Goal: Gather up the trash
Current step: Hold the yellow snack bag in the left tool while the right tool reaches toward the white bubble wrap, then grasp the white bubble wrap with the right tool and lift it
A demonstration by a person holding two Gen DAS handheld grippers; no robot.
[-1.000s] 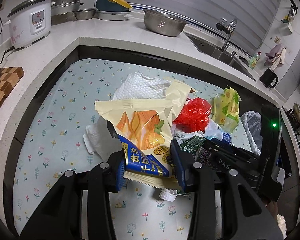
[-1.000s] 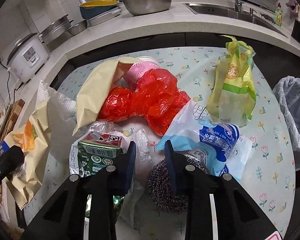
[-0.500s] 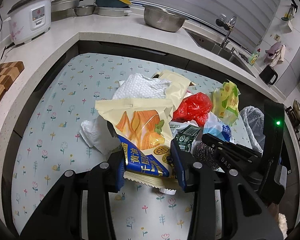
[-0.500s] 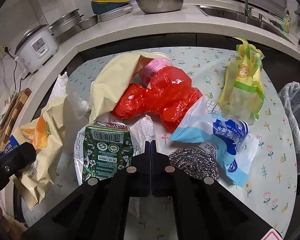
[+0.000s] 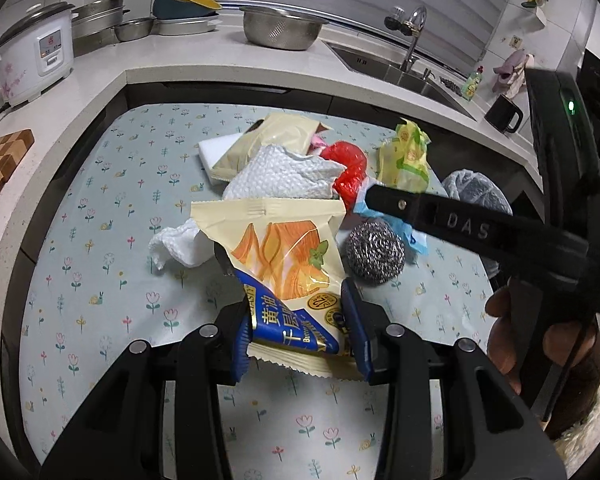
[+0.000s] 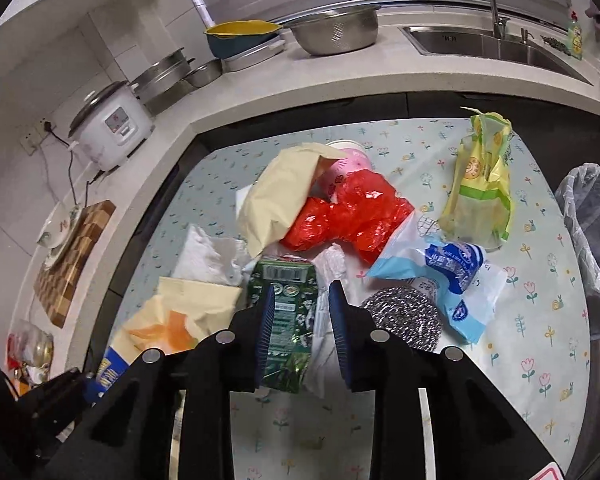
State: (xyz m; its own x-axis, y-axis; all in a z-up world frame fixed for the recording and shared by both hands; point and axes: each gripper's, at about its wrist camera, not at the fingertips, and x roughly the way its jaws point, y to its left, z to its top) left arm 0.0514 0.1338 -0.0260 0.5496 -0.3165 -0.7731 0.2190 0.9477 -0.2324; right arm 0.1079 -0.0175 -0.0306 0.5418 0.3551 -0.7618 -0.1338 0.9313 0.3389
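1. Cream snack wrapper [image 5: 284, 268], printed orange with a blue corner, is clamped between the left gripper [image 5: 300, 332] pads.
2. Green carton [image 6: 288, 312] and white plastic sit between the right gripper [image 6: 300, 334]; its jaws are opening.
3. Steel scourer [image 6: 404, 316] lies just right of it.

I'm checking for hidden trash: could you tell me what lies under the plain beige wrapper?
A pink paper cup pokes out from under the beige wrapper, beside the red plastic bag. The cup's lower part is covered.
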